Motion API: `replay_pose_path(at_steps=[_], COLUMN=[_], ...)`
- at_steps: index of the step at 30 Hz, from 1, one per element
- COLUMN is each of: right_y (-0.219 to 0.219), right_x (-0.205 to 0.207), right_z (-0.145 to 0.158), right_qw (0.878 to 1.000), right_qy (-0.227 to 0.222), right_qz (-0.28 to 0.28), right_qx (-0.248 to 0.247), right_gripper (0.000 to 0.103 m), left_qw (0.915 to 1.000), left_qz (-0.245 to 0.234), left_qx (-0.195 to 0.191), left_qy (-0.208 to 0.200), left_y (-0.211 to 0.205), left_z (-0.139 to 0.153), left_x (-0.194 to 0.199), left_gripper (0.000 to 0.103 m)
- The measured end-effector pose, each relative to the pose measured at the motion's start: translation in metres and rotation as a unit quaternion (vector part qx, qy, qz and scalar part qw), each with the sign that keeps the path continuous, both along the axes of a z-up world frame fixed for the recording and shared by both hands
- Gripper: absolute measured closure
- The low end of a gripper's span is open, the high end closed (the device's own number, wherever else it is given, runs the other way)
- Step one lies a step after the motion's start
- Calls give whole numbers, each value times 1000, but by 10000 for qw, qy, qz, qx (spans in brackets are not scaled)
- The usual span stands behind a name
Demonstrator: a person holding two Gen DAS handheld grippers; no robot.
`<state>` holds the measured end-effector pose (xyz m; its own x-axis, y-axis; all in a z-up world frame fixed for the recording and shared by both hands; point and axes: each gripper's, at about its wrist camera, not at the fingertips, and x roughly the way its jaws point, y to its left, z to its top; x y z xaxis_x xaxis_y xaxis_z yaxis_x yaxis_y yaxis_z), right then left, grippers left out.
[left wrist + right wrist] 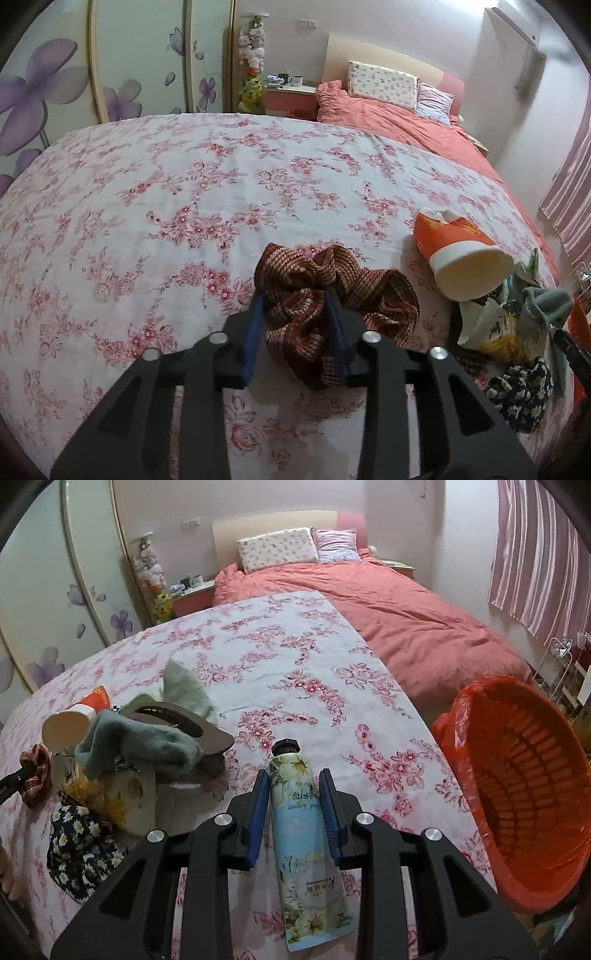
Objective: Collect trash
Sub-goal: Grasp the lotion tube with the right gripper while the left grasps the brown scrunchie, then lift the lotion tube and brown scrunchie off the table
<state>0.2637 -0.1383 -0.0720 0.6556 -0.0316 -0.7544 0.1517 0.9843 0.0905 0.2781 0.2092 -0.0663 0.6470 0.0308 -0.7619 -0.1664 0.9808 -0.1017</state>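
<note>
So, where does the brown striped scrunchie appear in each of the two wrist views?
Left wrist view: the brown striped scrunchie is at lower centre, between the left gripper fingers.
Right wrist view: it sits at the far left edge, partly cut off.
Shared landmark: the tipped paper cup, lying just beyond the scrunchie.

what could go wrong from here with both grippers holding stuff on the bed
1. The right gripper pinches the hand cream tube near its capped end, so the long flat tail may swing or slip before it reaches the orange bin.
2. The left gripper is clamped on a brown striped scrunchie, which looks reusable rather than trash; binning it may be a mistake.
3. The tipped paper cup lies close to the scrunchie and could get knocked.
</note>
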Motion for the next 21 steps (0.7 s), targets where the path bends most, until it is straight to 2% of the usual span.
replay_pose_path(at_steps=[7, 21], right_y=[-1, -8], right_x=[6, 2], right_z=[-7, -6], right_qw=[9999, 9997], right_qy=[160, 130], right_qz=[17, 12], right_qx=[38, 203], right_gripper=[73, 73], left_qw=[9999, 9999], left_qz=[26, 108], left_qx=[75, -18], left_qy=[117, 107], left_y=[-5, -2], left_z=[-7, -9], left_x=[6, 3], left_gripper=[62, 57])
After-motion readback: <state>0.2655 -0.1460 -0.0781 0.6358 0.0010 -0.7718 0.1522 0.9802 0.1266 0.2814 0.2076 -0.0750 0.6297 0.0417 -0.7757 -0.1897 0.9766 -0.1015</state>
